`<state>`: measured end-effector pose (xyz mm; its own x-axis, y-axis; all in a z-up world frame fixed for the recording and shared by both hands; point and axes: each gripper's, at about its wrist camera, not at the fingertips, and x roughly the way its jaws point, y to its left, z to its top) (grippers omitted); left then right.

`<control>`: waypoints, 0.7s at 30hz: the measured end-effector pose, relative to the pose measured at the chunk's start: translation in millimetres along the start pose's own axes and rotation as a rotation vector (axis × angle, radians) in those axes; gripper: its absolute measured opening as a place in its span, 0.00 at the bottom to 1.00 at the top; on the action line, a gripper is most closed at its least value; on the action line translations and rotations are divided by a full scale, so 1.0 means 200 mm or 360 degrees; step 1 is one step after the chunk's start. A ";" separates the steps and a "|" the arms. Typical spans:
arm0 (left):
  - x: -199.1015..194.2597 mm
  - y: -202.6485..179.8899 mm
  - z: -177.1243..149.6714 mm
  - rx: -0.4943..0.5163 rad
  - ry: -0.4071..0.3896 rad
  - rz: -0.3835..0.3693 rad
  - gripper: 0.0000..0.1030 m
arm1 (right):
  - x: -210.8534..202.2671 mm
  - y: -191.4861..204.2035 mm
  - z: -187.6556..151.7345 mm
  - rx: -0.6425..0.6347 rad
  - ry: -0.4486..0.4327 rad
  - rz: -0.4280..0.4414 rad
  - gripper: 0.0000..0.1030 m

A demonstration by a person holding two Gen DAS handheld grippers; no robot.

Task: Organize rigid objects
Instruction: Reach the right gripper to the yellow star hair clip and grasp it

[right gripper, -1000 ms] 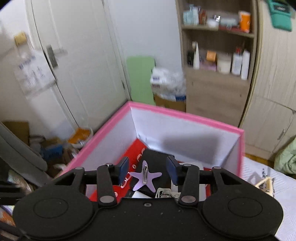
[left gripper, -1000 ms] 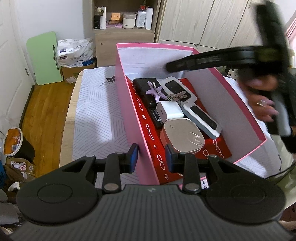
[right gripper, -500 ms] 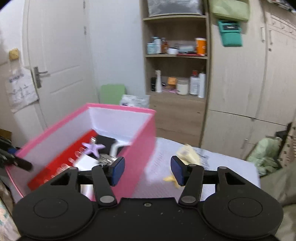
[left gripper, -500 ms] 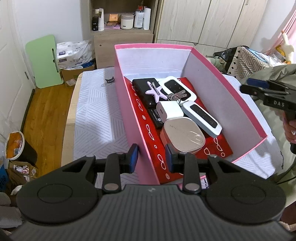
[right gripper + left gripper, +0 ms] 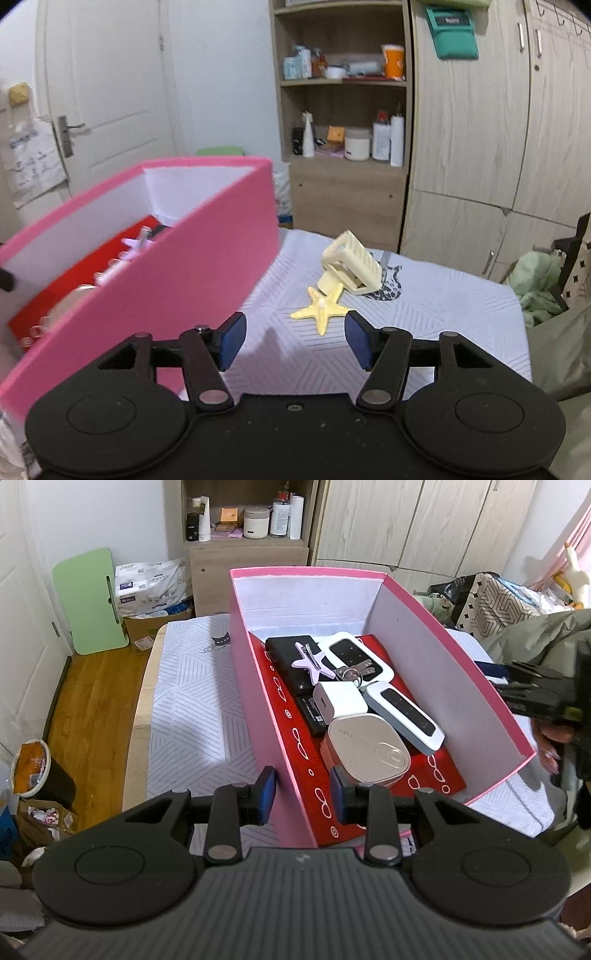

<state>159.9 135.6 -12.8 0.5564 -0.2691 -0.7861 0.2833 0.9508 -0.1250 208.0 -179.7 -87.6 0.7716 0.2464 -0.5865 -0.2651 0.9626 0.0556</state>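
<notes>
One pink box (image 5: 258, 716) gripped by left tool (image 5: 303, 800), right tool (image 5: 295, 341) opening, empty, two yellow clips (image 5: 334, 284) ahead

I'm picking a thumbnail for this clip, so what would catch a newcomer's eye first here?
The bright pink box on the white bed cover, with its red floor crowded with gadgets: a silver case nearest, a lilac star clip further back. The left gripper straddles its near wall. Outside the box, a yellow star clip and a cream claw clip lie ahead of the empty right gripper, whose jaws are opening.
</notes>
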 end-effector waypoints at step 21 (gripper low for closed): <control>0.00 0.01 0.00 -0.0034 0.0010 -0.0008 0.28 | 0.22 0.02 -0.03 0.0005 0.0092 -0.0157 0.57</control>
<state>160.7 137.8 -13.6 0.5503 -0.2728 -0.7892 0.2693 0.9526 -0.1416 237.3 -166.2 -118.2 0.7591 0.1434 -0.6350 -0.1876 0.9822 -0.0024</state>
